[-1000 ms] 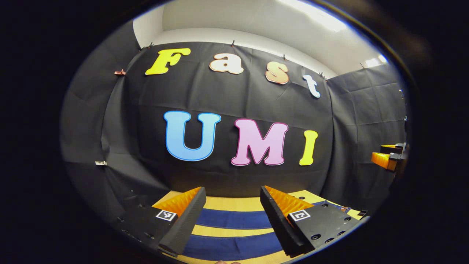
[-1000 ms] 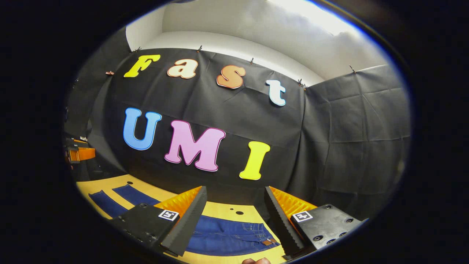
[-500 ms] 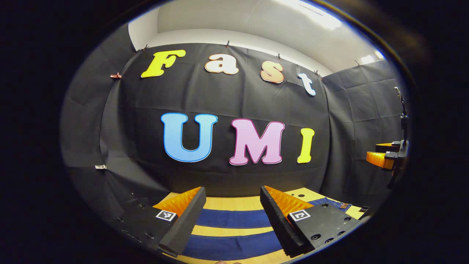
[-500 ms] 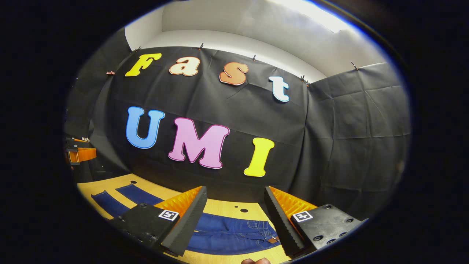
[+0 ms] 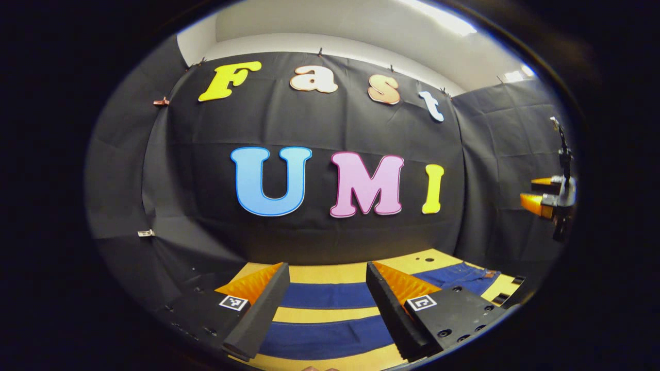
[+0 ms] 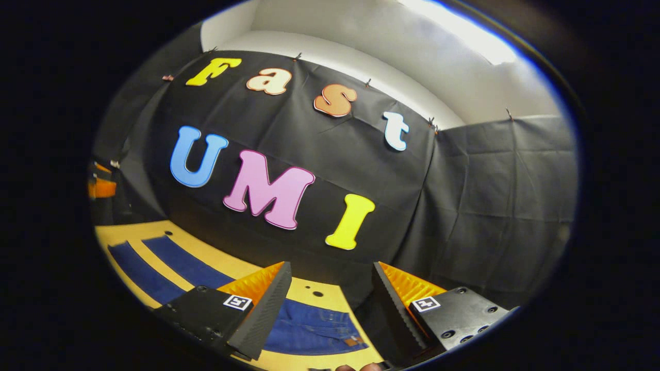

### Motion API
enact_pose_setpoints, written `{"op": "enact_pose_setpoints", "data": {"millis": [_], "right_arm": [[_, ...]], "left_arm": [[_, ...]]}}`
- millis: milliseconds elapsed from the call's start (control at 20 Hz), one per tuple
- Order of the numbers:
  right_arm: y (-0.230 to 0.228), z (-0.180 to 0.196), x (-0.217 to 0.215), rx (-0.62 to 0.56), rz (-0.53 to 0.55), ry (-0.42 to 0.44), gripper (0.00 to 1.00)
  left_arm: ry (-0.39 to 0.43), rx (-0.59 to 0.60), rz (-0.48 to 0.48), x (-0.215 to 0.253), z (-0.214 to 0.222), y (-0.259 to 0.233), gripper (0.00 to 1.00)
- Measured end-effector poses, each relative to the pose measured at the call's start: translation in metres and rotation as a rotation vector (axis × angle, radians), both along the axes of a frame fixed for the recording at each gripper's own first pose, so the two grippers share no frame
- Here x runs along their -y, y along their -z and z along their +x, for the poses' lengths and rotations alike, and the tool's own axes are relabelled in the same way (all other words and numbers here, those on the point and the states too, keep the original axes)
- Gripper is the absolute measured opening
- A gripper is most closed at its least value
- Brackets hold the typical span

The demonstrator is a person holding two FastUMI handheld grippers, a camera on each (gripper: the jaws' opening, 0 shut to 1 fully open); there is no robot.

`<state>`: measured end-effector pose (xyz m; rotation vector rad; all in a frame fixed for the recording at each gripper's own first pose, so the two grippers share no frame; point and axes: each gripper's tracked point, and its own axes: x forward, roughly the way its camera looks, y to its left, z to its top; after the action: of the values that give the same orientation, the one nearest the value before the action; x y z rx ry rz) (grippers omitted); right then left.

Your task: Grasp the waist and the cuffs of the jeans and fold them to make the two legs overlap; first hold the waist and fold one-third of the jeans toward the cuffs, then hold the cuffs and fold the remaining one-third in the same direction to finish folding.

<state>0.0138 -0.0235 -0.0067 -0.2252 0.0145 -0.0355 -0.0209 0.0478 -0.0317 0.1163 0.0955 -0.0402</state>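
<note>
- Since a second ago the right gripper (image 6: 330, 304) has swung right — the waist now sits left of centre between its fingers; the left gripper (image 5: 326, 304) has barely shifted.
- Both claws gape wide, holding nothing.
- The jeans (image 5: 330, 337) lie flat, legs apart, on the yellow table (image 6: 154, 234); the waist (image 6: 314, 330) is under the right gripper.
- Denim looks heavy and floppy — pinch waistband and cuffs.
- Black cloth walls close behind.

Light: bright ceiling strip (image 5: 438, 23) overhead, blown out to white glare in the right gripper view.
Booth: evenly lit, shadows soft.
Focus: sharp centrally.
Edges: strong fisheye bending, darkening and slight blur at the rim.
</note>
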Motion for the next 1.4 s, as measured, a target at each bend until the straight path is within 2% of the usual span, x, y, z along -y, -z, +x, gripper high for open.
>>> {"op": "enact_pose_setpoints", "data": {"millis": [100, 200, 400, 550, 800, 1000, 1100, 1200, 1250, 1400], "right_arm": [[0.0, 0.004, 0.008, 0.007, -0.085, -0.004, 0.96], [0.01, 0.007, 0.006, -0.011, -0.163, -0.043, 0.96], [0.065, 0.013, -0.003, -0.116, -0.29, -0.146, 0.96], [0.106, 0.021, -0.013, -0.194, -0.324, -0.205, 0.96], [0.159, 0.039, -0.011, -0.283, -0.327, -0.229, 0.96], [0.202, 0.06, 0.008, -0.356, -0.381, -0.23, 0.96], [0.219, 0.068, 0.016, -0.392, -0.365, -0.217, 0.96], [0.233, 0.07, 0.022, -0.433, -0.34, -0.189, 0.96], [0.241, 0.069, 0.024, -0.444, -0.347, -0.192, 0.96], [0.284, 0.059, 0.027, -0.514, -0.446, -0.256, 0.96]], "left_arm": [[0.02, -0.037, 0.085, -0.019, -0.006, 0.013, 0.96], [0.071, -0.071, 0.174, -0.035, -0.014, 0.029, 0.97], [0.249, -0.187, 0.377, -0.04, -0.012, 0.081, 0.98], [0.407, -0.32, 0.532, -0.042, -0.016, 0.14, 0.98], [0.632, -0.577, 0.774, -0.082, -0.035, 0.245, 0.97], [0.718, -0.702, 1.044, -0.131, -0.033, 0.302, 0.98], [0.769, -0.764, 1.109, -0.147, -0.031, 0.329, 0.98], [0.821, -0.735, 1.212, -0.153, -0.027, 0.334, 0.96], [0.856, -0.728, 1.232, -0.153, -0.027, 0.336, 0.91], [0.865, -0.742, 1.221, -0.153, -0.017, 0.338, 0.9]]}}
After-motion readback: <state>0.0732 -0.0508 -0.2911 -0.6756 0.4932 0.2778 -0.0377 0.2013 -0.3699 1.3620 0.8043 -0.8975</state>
